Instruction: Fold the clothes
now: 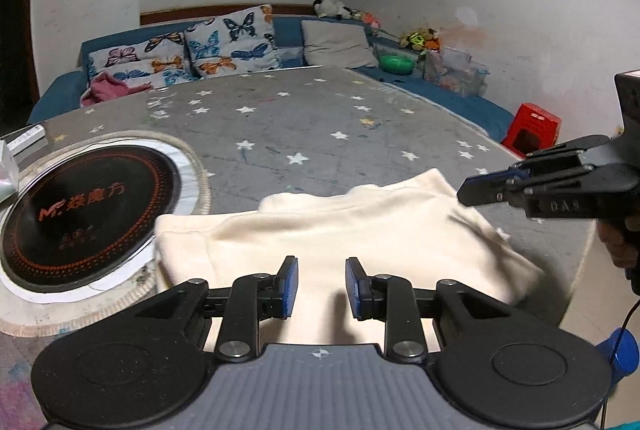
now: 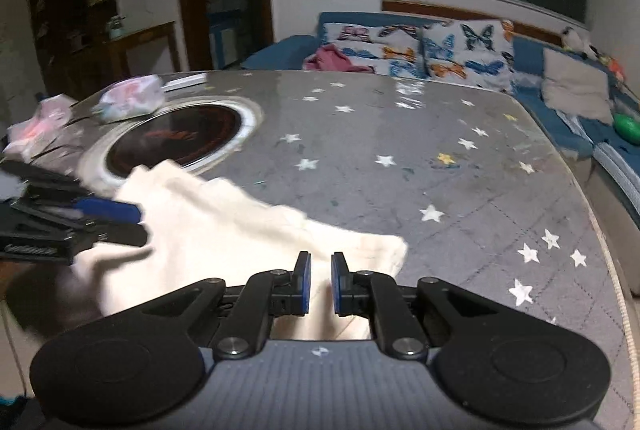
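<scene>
A cream garment (image 1: 360, 226) lies folded and fairly flat on the grey star-patterned table cover (image 1: 304, 126), near the table's front edge. My left gripper (image 1: 322, 266) hovers over the garment's near side, open, with nothing between its blue pads. My right gripper (image 1: 466, 192) comes in from the right, above the garment's right edge. In its own view the right gripper (image 2: 320, 262) is shut to a narrow slit over the garment's (image 2: 224, 222) near corner, with no cloth pinched. The left gripper (image 2: 138, 224) shows at the left edge over the cloth.
A round black cooktop (image 1: 88, 206) is set into the table left of the garment. Soft floral packets (image 2: 132, 98) lie beyond it. A blue sofa with butterfly cushions (image 1: 224, 42) runs behind the table. A red stool (image 1: 532, 130) stands at the right. A hand (image 1: 618, 242) holds the right gripper.
</scene>
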A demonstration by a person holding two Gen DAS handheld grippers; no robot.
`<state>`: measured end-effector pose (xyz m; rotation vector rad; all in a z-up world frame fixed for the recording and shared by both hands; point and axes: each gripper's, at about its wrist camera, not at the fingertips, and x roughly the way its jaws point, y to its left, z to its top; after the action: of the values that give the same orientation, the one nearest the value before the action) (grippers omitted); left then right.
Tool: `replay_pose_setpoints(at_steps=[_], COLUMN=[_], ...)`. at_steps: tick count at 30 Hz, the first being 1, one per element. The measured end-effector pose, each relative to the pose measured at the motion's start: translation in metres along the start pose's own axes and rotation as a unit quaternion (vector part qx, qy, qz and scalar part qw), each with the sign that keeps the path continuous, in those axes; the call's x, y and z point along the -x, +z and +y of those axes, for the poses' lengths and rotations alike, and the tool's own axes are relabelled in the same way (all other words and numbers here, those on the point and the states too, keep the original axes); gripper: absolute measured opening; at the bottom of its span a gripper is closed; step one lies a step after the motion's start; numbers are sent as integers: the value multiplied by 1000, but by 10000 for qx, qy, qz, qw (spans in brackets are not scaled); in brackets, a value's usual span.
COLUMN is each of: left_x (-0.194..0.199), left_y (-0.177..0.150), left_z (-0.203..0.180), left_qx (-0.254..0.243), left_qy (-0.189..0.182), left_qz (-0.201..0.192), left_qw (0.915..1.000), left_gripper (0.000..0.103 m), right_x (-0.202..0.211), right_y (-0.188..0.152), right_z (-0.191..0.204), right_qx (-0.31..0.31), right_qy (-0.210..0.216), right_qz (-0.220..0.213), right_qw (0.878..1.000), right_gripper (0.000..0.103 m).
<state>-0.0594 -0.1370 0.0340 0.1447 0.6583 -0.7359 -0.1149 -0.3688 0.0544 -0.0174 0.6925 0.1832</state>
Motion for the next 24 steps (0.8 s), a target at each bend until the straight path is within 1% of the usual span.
replay_pose_setpoints(at_steps=[5, 8, 11, 14, 19, 21, 23, 24], left_x=[-2, -6, -3, 5, 17, 18, 19, 20], left_y=[-7, -13, -19, -19, -21, -23, -28, -31], left_z=[-13, -18, -20, -20, -11, -5, 3, 6], left_qx=[-103, -101, -115, -128, -29, 47, 139, 199], left_qy=[-139, -161, -140, -120, 53, 152, 246, 234], left_qz=[26, 138, 142, 62, -43, 11, 77, 82], left_qw=[9998, 9997, 9997, 9998, 10000, 9999, 9996, 9995], left_gripper=[28, 28, 28, 28, 28, 28, 28, 29], right_x=[10, 4, 3, 12, 18, 14, 7, 4], right_y=[-10, -20, -27, -23, -18, -18, -20, -21], right_z=[23, 26, 23, 27, 48, 58, 67, 69], right_qx=[298, 331, 202, 387, 629, 730, 826, 849], right_qy=[215, 156, 106, 10, 427, 618, 711, 736], right_qz=[40, 163, 223, 136, -32, -51, -17, 24], right_qw=[9993, 9992, 9995, 9992, 9971, 9954, 9940, 9937], right_gripper=[9, 9, 10, 10, 10, 10, 10, 10])
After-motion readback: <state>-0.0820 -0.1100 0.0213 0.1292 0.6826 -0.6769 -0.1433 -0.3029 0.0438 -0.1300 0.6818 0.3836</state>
